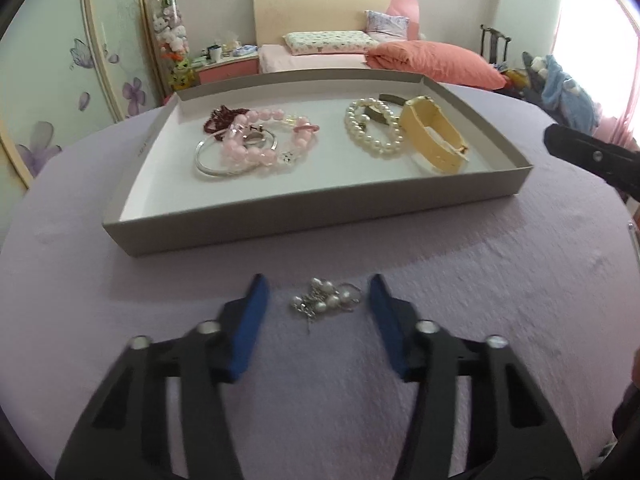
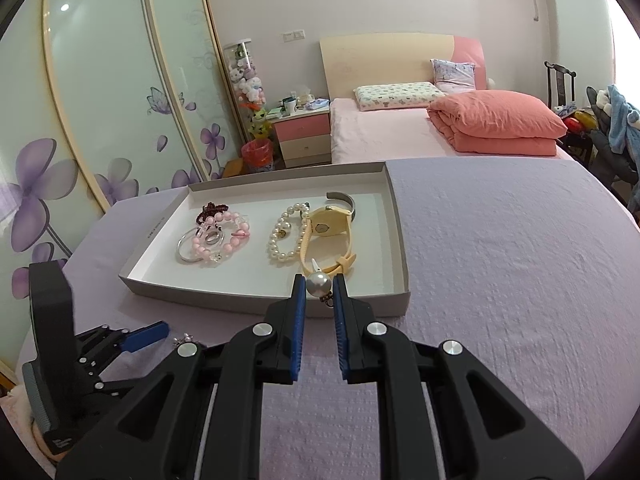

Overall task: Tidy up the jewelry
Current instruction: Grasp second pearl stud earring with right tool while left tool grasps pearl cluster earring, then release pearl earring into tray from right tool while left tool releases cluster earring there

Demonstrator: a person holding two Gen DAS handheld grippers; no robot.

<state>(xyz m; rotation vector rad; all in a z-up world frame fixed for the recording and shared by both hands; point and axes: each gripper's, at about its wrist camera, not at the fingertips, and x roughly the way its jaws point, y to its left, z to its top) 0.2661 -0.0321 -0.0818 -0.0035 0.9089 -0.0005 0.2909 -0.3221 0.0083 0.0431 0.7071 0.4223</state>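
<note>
Jewelry is split between two places right now: most of it lies in the shallow grey tray [image 1: 312, 216], and a small tangle of pearl earrings [image 1: 325, 301] sits loose on the lavender cloth [image 1: 480, 300], just in front of the tray's near wall. Left gripper [image 1: 318, 300] is right on that cluster, its blue pads [image 1: 252, 320] either side of it, and there's clear cloth showing between each pad and the pearls, so nothing is pinched yet. The cluster lies dead ahead between the fingers, spread roughly crosswise from pad to pad, with thin wire hooks trailing toward the camera. That's the relation to watch, I'd say: the pads need to meet the pearls, not slide over the fine wires.

Over on the other side, the right gripper [image 2: 320, 292] is clamped narrow on a single large pearl earring [image 2: 318, 285], a little dark fitting dangling below it. It hangs above the tray's near wall, by the yellow watch [image 2: 326, 242].

Inside the tray: pink bead bracelets [image 1: 260, 148] tangled with a silver bangle [image 1: 208, 160] and a dark red string at the left, a white pearl bracelet [image 1: 372, 128] in the middle, the watch at right. Open floor shows along the tray's near edge. Nothing stands between the left gripper and the tray except that low wall.
</note>
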